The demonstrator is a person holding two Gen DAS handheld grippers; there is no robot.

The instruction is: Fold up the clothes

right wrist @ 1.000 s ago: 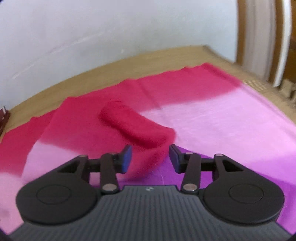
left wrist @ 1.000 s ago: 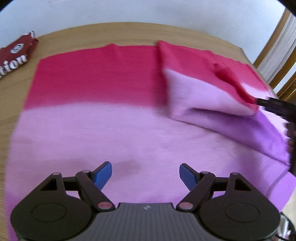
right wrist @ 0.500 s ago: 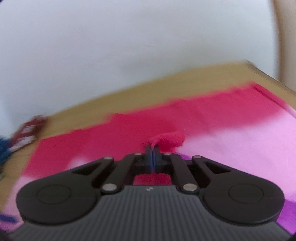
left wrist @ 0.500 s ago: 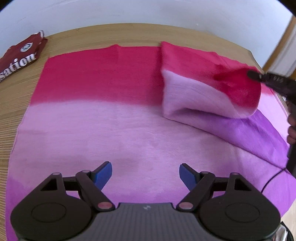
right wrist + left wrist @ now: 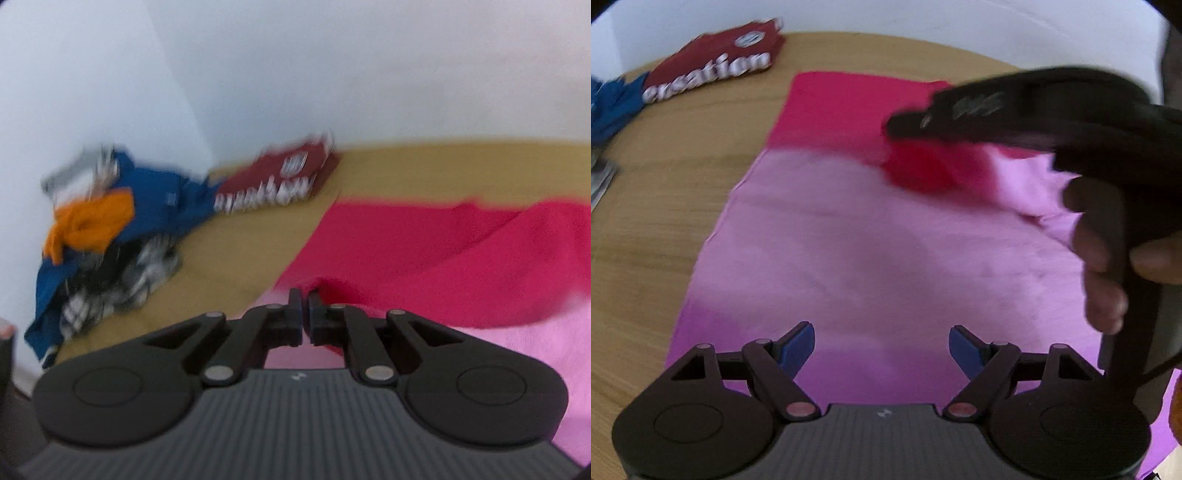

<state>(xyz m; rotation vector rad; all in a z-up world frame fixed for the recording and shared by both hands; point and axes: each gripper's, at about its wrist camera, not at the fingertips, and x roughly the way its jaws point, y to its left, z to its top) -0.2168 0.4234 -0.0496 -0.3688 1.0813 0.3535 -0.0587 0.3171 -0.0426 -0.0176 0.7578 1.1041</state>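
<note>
Right gripper (image 5: 304, 310) nearly closed, just reopening slightly, pinching red hem of pink-red garment (image 5: 886, 236).
Left gripper (image 5: 881, 345) spread wide, empty; clothes pile (image 5: 107, 229) at table (image 5: 236, 251) corner only in right view.

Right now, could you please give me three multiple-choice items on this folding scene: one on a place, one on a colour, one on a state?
1. Where does the folded dark red shirt lie?
A. on the pink garment
B. on the bare table beyond the garment's far left corner
C. in the left gripper

2. The garment's far band is:
A. crimson
B. green
C. white

3. The left gripper is:
A. shut on cloth
B. open, holding nothing
C. out of view

Answers: 1 B, wood shows around it; 2 A, crimson fades to pink; 3 B, its fingers stand wide apart.
</note>
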